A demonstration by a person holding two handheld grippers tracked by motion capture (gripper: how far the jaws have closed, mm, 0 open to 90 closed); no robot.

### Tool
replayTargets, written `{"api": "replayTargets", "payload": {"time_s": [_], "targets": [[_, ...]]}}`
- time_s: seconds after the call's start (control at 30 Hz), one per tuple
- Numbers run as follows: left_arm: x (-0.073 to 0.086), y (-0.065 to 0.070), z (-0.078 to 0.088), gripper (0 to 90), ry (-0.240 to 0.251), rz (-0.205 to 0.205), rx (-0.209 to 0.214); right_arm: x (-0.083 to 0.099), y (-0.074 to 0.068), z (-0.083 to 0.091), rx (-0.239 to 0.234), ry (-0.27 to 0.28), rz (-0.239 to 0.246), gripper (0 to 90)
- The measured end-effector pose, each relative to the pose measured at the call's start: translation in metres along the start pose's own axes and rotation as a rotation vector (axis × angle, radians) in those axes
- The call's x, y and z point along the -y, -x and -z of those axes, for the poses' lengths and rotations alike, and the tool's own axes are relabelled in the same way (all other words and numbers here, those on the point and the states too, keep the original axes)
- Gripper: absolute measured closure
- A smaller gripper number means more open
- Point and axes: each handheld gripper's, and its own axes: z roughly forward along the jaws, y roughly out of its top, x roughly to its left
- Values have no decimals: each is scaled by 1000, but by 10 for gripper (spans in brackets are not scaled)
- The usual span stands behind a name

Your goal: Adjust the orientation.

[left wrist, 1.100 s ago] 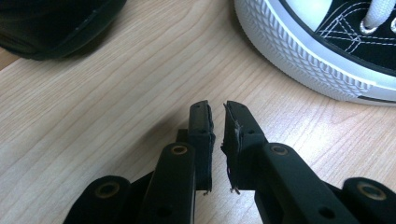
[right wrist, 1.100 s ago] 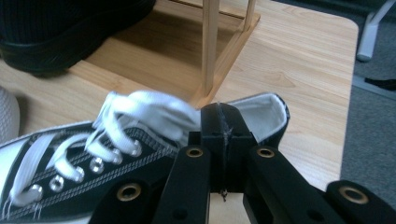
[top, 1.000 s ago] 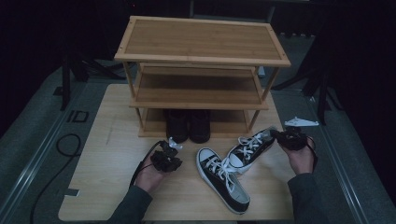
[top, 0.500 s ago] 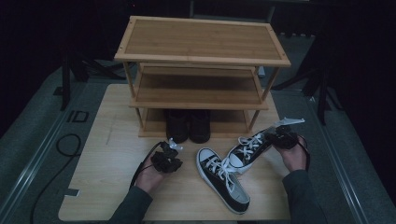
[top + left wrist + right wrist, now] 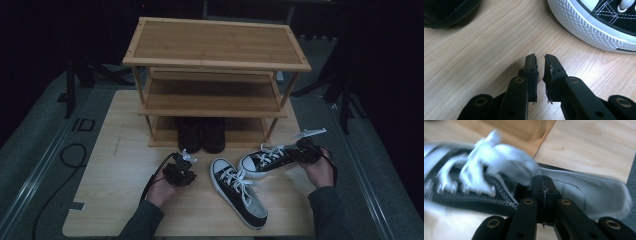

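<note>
— While the right tongs pinch the heel collar of one black sneaker, where does it sit?
— Before the shoe rack, on the tabletop, its toe against the other sneaker.
— And the left tongs?
— Nearly closed, a thin gap, holding nothing, just beside that second sneaker's toe.

The counter is pale, matt wood grain; the sneaker has black canvas, a ribbed white rubber sole; the fingers are matt black plastic.
</note>
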Motion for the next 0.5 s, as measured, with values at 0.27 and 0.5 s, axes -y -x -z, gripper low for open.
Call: {"api": "replayTargets", "payload": {"time_s": [0.27,0.5], "targets": [[-1,4,-4,808,-5,-8,7,20,-11,12,-43,8,4,900],[-5,9,-7,808,-9,-23,17,33,-26,21,-67,26,8,900]]}}
